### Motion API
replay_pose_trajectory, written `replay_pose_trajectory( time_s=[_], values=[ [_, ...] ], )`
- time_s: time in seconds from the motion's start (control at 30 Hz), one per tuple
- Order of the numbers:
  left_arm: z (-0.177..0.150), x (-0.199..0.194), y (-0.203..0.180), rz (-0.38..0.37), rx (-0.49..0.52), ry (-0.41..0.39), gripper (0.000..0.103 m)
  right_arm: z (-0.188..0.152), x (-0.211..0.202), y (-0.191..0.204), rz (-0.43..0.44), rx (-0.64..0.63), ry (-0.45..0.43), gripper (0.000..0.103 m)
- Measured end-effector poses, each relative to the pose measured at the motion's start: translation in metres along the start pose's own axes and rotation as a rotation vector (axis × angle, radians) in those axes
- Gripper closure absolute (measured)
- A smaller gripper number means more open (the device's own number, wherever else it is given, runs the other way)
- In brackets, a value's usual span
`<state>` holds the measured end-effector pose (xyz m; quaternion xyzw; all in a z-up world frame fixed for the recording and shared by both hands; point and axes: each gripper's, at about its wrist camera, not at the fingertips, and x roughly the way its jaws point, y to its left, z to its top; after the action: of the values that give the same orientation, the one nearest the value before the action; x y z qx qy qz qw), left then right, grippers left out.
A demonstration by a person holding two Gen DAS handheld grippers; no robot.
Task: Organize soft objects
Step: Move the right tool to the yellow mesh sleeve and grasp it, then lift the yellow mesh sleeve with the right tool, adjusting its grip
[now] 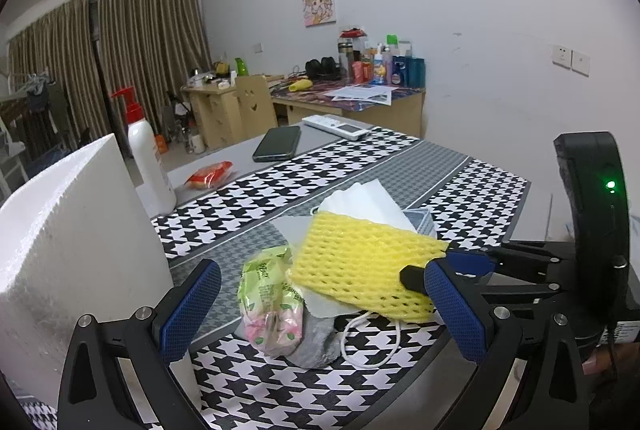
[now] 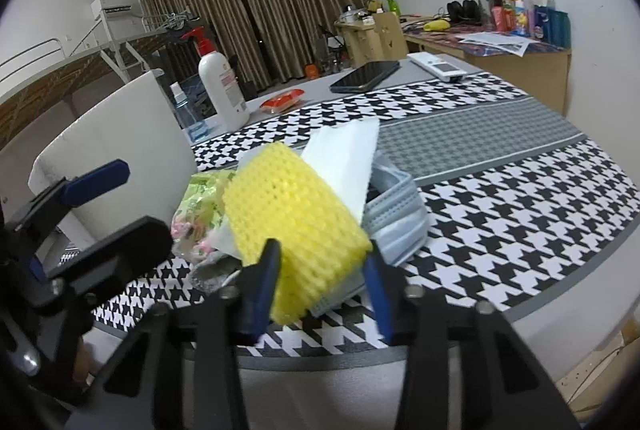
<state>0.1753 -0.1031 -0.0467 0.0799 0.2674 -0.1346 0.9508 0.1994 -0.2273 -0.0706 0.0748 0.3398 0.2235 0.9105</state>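
Note:
A yellow foam net [image 2: 296, 213] lies on top of a pile on the houndstooth table mat [image 2: 500, 213]. My right gripper [image 2: 320, 254] is shut on the net's near end, a blue pad against each side. The left wrist view shows the right gripper's fingers [image 1: 472, 262] pinching the right end of the yellow foam net [image 1: 360, 262]. My left gripper [image 1: 322, 270] stands open around the pile, touching nothing. Between its fingers lie a green snack bag [image 1: 268, 290], a grey cloth [image 1: 316, 346] and a white cord [image 1: 372, 342]. White sheets [image 1: 360, 197] and grey face masks [image 2: 400, 205] sit behind the net.
A white foam box [image 1: 60, 250] stands close on the left. Beyond it are a lotion pump bottle [image 1: 148, 157], a red packet [image 1: 210, 175], a phone [image 1: 278, 143] and a remote [image 1: 336, 125]. The table's right edge [image 2: 580, 294] is near.

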Motion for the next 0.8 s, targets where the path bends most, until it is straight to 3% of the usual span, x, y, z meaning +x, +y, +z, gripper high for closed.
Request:
replay_pose_trajectory(
  time_s=[0.13, 0.23, 0.57, 0.8],
  values=[
    [0.000, 0.001, -0.001, 0.003, 0.003, 0.005, 0.001, 0.002, -0.008, -0.001, 0.004, -0.005, -0.015, 0.083],
    [0.000, 0.003, -0.001, 0.005, -0.002, 0.009, 0.001, 0.005, -0.017, -0.001, 0.015, -0.008, -0.036, 0.090],
    [0.007, 0.006, -0.004, 0.005, -0.014, 0.002, 0.001, 0.015, -0.045, -0.008, 0.026, 0.003, -0.119, 0.092],
    [0.010, 0.000, -0.003, -0.006, -0.031, -0.030, 0.001, 0.015, -0.050, -0.009, 0.022, -0.015, -0.132, 0.092]
  ],
)
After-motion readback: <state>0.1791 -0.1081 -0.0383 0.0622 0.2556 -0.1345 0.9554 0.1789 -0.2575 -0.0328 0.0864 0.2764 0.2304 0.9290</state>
